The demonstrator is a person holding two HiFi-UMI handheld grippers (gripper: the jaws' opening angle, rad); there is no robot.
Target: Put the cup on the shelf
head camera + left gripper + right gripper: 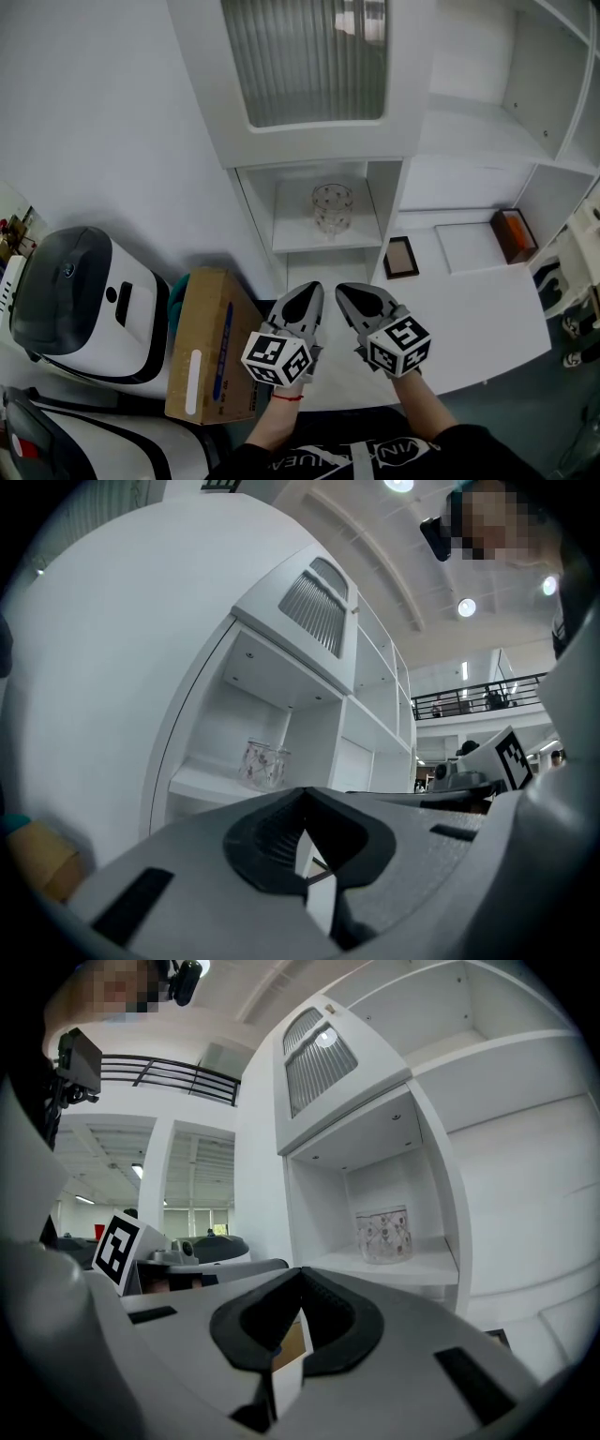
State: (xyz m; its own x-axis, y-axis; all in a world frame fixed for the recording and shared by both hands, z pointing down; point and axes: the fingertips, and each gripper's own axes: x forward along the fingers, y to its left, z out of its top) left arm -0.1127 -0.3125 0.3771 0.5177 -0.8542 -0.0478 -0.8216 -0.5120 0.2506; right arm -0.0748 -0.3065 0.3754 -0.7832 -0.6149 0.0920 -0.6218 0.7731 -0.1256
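**Glass cup on the shelf, both grippers empty**

Glass, clear and dotted with a small pattern, the cup [332, 207] stands upright on the shelf [300, 239], about midway across it and set in from the front edge. It appears empty. Standing that way, it looks stable enough that the placing seems done.

The left gripper [302, 302] and the right gripper [361, 298] are side by side below and in front of the shelf, well apart from it and close to the person's body. Each has its jaws pressed together with nothing between them. Their tips point towards the shelf, so both gripper views show the cup [262, 763] [383, 1234] alone in its open compartment. That looks like a resting pose, not a reach.

Above the shelf, a ribbed-glass door [305, 56] hides whatever is behind it. To the right of the shelf, a small dark picture frame [401, 257] and an orange box [514, 234] lie on a white counter [487, 319]. To the left of the shelf and lower, a closed cardboard box [208, 342] leans beside a white and dark machine [80, 300]; its contents cannot be seen.
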